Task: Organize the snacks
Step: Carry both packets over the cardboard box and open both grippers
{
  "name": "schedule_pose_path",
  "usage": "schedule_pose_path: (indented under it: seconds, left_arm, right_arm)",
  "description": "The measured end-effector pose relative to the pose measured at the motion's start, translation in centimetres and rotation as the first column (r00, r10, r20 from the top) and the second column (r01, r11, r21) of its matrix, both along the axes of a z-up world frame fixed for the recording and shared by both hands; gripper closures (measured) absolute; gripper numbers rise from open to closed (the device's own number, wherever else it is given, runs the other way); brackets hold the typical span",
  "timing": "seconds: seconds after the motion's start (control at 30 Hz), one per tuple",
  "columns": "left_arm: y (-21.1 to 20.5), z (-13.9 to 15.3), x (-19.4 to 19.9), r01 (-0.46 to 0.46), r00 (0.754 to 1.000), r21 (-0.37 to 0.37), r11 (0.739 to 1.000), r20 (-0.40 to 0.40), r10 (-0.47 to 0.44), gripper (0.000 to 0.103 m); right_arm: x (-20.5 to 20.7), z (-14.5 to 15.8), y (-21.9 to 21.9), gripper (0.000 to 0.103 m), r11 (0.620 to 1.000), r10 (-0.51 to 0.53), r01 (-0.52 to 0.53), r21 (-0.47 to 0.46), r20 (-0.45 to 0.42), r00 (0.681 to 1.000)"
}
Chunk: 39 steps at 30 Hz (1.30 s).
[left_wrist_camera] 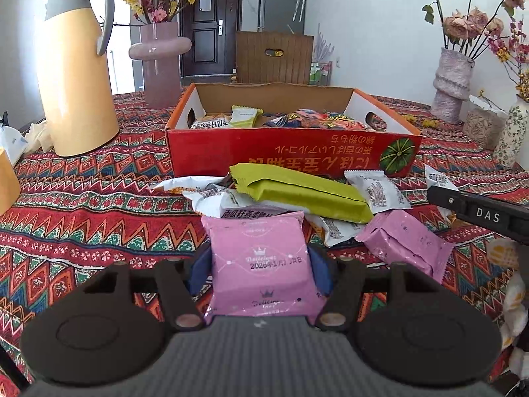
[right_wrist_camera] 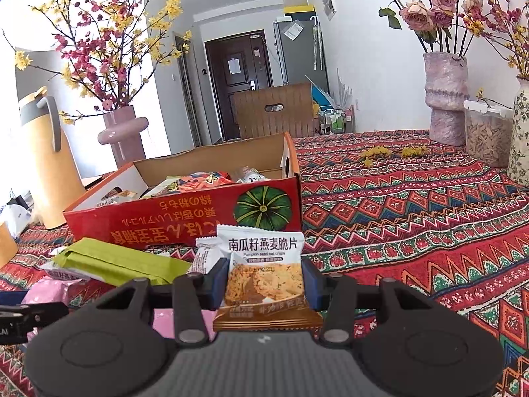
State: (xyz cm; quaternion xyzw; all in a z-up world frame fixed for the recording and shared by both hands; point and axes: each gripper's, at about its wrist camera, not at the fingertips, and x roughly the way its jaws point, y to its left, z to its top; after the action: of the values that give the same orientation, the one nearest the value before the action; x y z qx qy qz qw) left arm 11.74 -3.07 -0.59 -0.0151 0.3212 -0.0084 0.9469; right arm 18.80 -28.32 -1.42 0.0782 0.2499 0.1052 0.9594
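Observation:
My left gripper (left_wrist_camera: 261,273) is shut on a pink snack packet (left_wrist_camera: 261,258), held just above the patterned tablecloth. Ahead of it lies a loose pile: a green packet (left_wrist_camera: 304,192), white packets (left_wrist_camera: 377,188) and a second pink packet (left_wrist_camera: 403,241). Behind the pile stands the red cardboard box (left_wrist_camera: 291,152) with several snacks inside. My right gripper (right_wrist_camera: 266,281) is shut on a white and orange pumpkin seed oat crisp packet (right_wrist_camera: 264,274), near the red box (right_wrist_camera: 185,221). The green packet (right_wrist_camera: 115,261) lies to its left.
A yellow thermos jug (left_wrist_camera: 72,72) and a pink vase (left_wrist_camera: 162,63) stand at the back left. A textured vase (left_wrist_camera: 453,82), a floral vase (left_wrist_camera: 512,132) and a jar (right_wrist_camera: 486,135) stand at the right. A wooden chair back (left_wrist_camera: 274,56) rises behind the table. The right gripper's body (left_wrist_camera: 479,215) reaches in from the right.

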Motion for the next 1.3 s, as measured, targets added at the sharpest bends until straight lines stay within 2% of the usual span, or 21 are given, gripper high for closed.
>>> schedule_pose_path:
  seconds: [0.33, 0.57, 1.3]
  left_arm:
    - [0.6, 2.6, -2.4, 0.038, 0.995, -0.014, 0.999, 0.089, -0.037, 0.041]
    - [1.0, 3.9, -2.2, 0.035, 0.991, -0.017, 0.999, 0.134, -0.033, 0.041]
    - [0.6, 7.4, 5.3, 0.031, 0.978, 0.014, 0.999, 0.206, -0.034, 0.040]
  right_arm:
    - [-1.9, 1.9, 0.8, 0.057, 1.000, 0.018, -0.018, -0.017, 0.047, 0.999]
    - [-1.6, 3.3, 1.5, 0.057, 0.999, 0.029, -0.027, -0.025, 0.076, 0.997]
    - [4.3, 6.9, 3.6, 0.057, 0.997, 0.056, -0.047, -0.061, 0.144, 0.988]
